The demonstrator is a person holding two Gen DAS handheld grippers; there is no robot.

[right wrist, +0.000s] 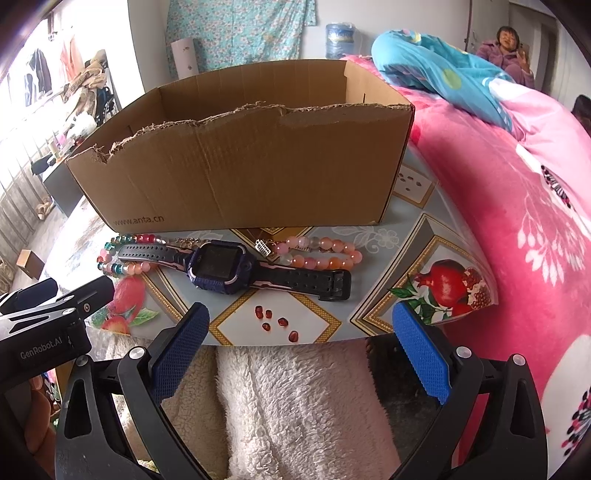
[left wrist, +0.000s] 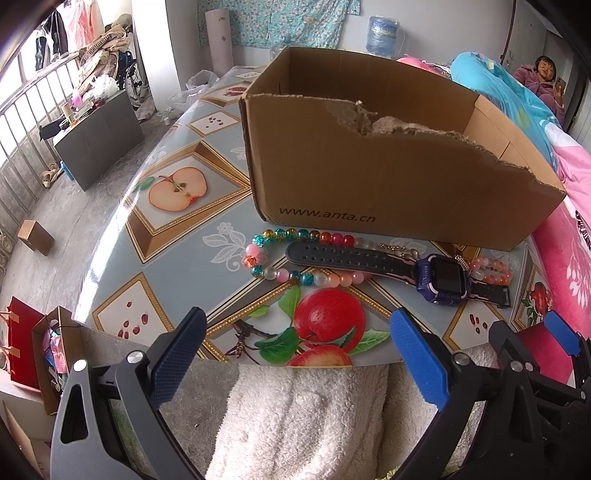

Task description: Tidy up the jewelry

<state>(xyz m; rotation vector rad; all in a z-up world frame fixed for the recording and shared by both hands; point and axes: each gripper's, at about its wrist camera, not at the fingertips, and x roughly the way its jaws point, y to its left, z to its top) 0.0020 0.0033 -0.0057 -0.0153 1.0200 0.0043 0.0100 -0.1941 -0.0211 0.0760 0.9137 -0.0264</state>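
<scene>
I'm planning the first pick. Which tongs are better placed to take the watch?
Probably the right tongs: open, with the watch lying almost straight ahead of them. From the left tongs, also open, the watch lies off to the right.

Daylight comes in thru a barred window on the far left, w/ clothes hung above it. Grey concrete floor below; a dark low cabinet stands near the bars, cluttered on top. A small cardboard block lies on the floor. Far wall is pale, w/ a turquoise floral cloth pinned up and a water jug beside it. The table has a glossy fruit-print cover. Right side: bed w/ pink floral blanket & blue bedding; a person sits far right.
</scene>
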